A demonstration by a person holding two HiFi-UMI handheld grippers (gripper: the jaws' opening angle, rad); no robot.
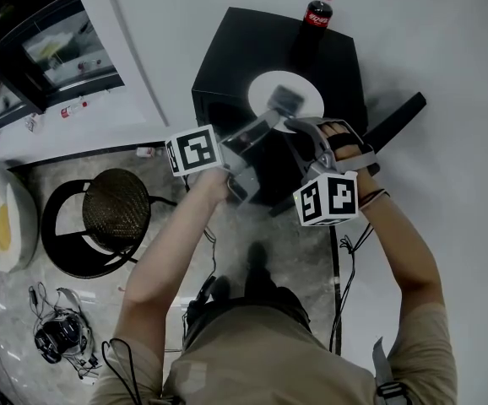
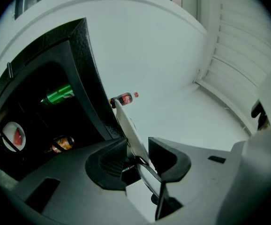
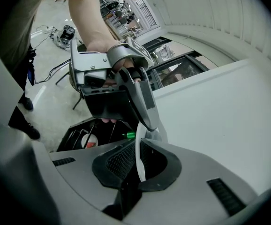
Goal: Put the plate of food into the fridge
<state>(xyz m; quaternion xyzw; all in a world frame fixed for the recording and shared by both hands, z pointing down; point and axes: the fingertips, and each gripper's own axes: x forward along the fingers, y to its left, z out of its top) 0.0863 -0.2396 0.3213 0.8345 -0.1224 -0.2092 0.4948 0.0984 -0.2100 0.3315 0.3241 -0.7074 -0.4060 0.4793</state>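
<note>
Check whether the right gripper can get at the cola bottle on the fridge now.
Probably not: the right gripper is shut on the plate, which the left gripper also grips. The cola bottle stands unobstructed on the fridge, beyond the plate.

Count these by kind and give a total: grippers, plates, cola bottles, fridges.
grippers: 2, left gripper and right gripper
plate: 1
cola bottle: 1
fridge: 1
total: 5

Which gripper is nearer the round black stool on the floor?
Left. The left gripper grips the plate on the side toward the stool; the right gripper grips its far side.
</note>
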